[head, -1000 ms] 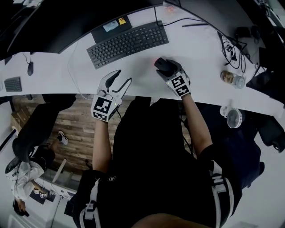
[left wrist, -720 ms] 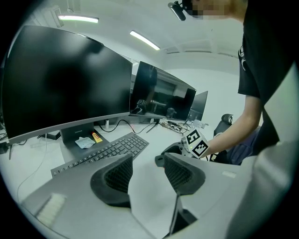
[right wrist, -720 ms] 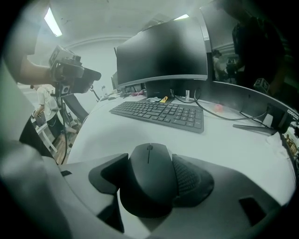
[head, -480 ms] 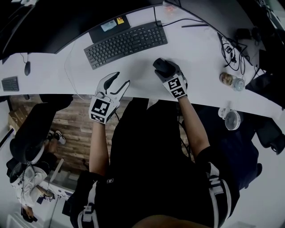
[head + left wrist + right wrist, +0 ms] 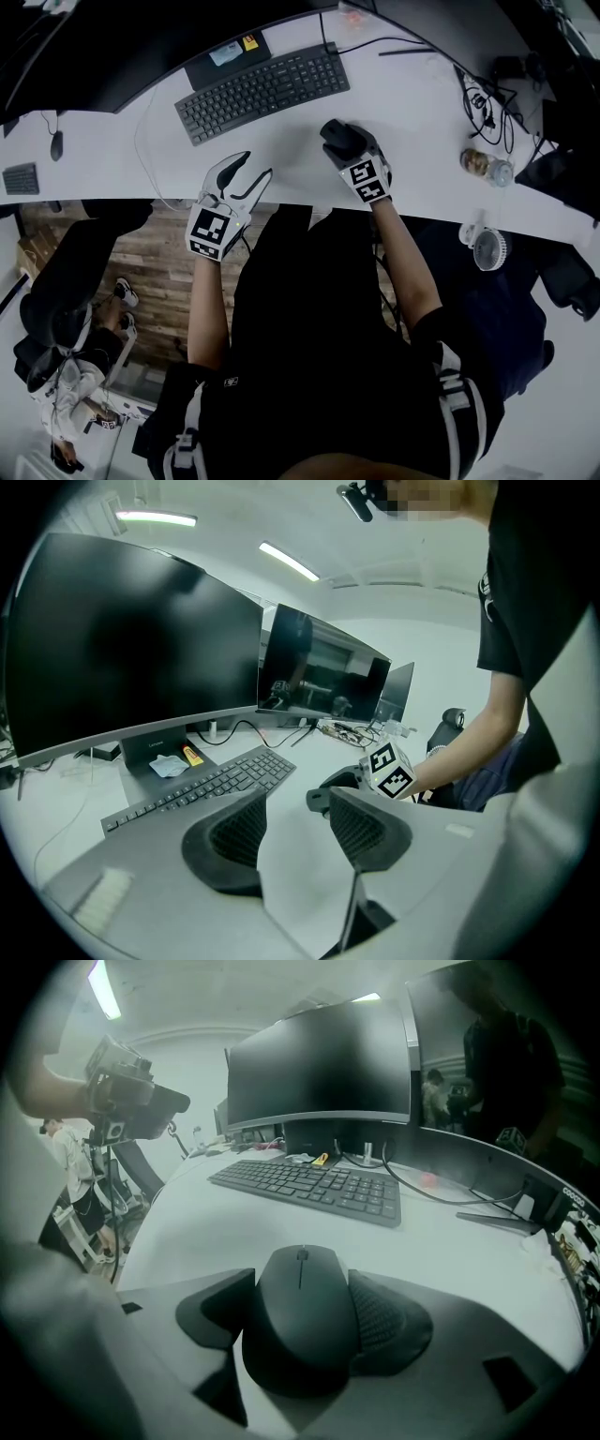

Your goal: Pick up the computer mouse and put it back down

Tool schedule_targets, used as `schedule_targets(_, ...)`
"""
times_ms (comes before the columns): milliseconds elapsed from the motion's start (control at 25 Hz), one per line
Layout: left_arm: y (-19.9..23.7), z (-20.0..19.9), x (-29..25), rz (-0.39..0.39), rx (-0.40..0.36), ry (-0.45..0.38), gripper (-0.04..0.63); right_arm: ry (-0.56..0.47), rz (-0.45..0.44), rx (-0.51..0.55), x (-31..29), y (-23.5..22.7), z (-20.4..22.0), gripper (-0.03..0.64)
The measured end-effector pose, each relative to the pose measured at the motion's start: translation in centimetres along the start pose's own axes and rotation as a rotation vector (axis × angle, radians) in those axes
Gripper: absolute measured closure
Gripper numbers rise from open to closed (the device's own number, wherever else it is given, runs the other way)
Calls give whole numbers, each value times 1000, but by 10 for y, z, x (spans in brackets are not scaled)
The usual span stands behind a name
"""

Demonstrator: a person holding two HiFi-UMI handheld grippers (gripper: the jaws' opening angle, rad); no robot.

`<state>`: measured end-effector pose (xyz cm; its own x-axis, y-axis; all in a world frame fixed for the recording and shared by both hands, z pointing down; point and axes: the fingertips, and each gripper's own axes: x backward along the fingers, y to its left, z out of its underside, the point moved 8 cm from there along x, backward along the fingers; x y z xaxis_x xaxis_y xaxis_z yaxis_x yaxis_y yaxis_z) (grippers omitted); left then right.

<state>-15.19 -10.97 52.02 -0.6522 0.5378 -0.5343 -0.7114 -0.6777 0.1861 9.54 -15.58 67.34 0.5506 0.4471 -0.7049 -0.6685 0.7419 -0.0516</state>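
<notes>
Fingers (image 5: 386,1321) of your right gripper (image 5: 300,1293) touch computer mouse (image 5: 300,1326) on desk (image 5: 187,1232), jaws just been opening. Left gripper (image 5: 295,803) spread, empty. Likely release step: open fully, back straight off.

The matte black computer mouse (image 5: 300,1321), with its scroll wheel on top, rests belly-down and level near the right end of the keyboard (image 5: 314,1187), nose pointing toward it.

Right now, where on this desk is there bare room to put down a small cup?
The widest bare patch lies on the desk between the mouse and the bottle. A second lies between the keyboard and the open left claw. Crowded: the right end, with cables, bottle and fan.
</notes>
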Motion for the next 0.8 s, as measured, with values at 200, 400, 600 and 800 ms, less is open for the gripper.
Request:
schedule_targets(200, -5, -1, 2, 0, -8, -6, 385, -4, 1, -5, 1, 1, 1, 278)
schedule_targets(400, -7, -1, 7, -5, -10, -10, 385, -6, 8, -16, 9, 2, 4, 273)
schedule_targets(600, -10, -4, 10, -10, -17, -26, 385, -23, 20, -20, 23, 3, 1, 273)
schedule_targets(800, -13, -10, 12, -6, -31, -48, 385, -38, 40, -10, 36, 3, -7, 273)
